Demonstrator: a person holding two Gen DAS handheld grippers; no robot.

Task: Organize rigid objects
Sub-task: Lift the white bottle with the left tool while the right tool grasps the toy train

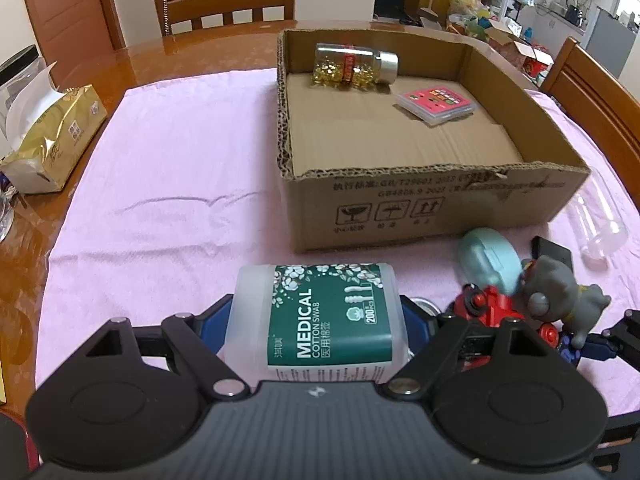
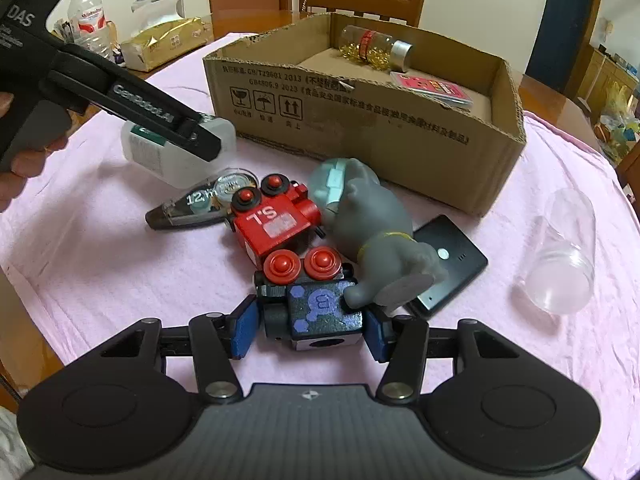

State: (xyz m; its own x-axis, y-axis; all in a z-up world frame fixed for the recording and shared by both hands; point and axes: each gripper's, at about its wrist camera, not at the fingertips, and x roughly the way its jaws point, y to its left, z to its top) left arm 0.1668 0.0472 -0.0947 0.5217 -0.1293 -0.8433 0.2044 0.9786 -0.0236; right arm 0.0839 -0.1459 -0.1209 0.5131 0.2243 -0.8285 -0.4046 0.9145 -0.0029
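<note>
Looking at both wrist views, each hand already has something. The left gripper [image 1: 316, 320] has its blue pads squeezed on the sides of the cotton swab box [image 1: 320, 320], which lies on the pink cloth [image 1: 180, 160] with its long axis pointing away from the gripper, toward the near wall of the cardboard box [image 1: 400, 200]. That box sits just ahead and a bit right, so I'd guess a lift and a short carry forward.

The right gripper [image 2: 312, 332] is clamped on the dark toy train car [image 2: 316, 304], both pads against its sides, with the red train car [image 2: 276, 224] right behind it, apparently coupled on. The grey cat figure [image 2: 372, 224] leans against both, so it may tip.

Readable stuff: "MEDICAL COTTON SWAB" and "200" on the green label, "T'S" on the red car, "12 m" on the correction tape [image 2: 200, 200], "GB/T29601" plus handling icons on the cardboard.

Already inside: a capsule bottle [image 1: 356, 66] and a pink card case [image 1: 436, 106].
</note>
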